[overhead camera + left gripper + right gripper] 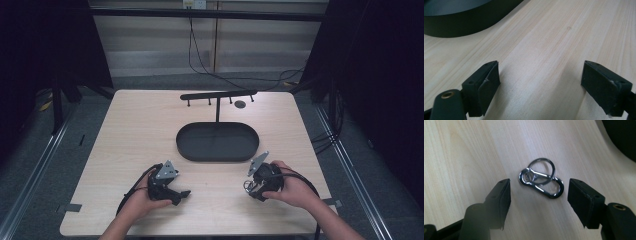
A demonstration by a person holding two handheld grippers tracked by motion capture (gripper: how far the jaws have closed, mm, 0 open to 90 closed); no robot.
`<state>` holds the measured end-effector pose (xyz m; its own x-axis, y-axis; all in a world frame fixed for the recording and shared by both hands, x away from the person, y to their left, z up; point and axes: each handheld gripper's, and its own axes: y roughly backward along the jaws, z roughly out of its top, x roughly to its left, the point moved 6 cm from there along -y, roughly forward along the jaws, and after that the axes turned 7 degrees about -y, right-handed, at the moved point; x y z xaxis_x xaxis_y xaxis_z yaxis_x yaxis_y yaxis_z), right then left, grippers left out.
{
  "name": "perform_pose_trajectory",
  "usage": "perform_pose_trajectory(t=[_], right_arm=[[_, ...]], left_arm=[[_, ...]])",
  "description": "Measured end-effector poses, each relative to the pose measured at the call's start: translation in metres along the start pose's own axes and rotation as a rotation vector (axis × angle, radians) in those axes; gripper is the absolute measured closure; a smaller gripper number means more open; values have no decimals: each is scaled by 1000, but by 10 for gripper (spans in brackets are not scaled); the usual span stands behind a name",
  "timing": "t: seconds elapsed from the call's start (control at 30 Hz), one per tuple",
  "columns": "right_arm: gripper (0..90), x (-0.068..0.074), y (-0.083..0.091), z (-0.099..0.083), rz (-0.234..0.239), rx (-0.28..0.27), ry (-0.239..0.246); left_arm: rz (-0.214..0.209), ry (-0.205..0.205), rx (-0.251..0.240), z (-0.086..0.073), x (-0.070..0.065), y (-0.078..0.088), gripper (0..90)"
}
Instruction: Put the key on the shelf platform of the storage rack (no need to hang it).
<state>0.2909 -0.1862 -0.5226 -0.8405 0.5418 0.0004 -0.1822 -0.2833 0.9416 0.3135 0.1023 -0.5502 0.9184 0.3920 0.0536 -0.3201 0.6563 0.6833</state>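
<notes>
Carabiner [541, 181] between wide-open right tongs [539, 195], untouched

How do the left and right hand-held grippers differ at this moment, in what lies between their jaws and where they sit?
The right hand-held gripper has a metal carabiner with its key ring lying between its jaws; the left hand-held gripper has only bare table there. The left sits at the table's front left, the right at front right. Both are open, low over the table, near the black tray.
</notes>
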Motion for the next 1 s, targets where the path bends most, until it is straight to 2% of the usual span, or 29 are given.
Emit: perform_pose_trajectory(t=[0.27,0.4,0.47,0.53,0.6,0.67,0.8,1.0], right_arm=[[398,0,-8,9,22,44,44],[432,-1,-11,10,62,62,37],[461,0,-10,10,78,78,19],[493,1,-10,10,74,86,14],[564,1,-9,10,72,96,14],[568,1,-9,10,69,101,6],[661,1,-7,9,65,116,-15],[679,0,-7,10,66,157,-42]], left_arm=[[0,0,0,0,0,0,148],[-1,2,-2,0,0,0,148],[-1,1,-1,0,0,0,148],[-1,1,-1,0,0,0,148],[0,0,0,0,0,0,148],[0,0,0,0,0,0,148],[0,0,0,0,0,0,148],[0,-1,0,0,0,0,148]])
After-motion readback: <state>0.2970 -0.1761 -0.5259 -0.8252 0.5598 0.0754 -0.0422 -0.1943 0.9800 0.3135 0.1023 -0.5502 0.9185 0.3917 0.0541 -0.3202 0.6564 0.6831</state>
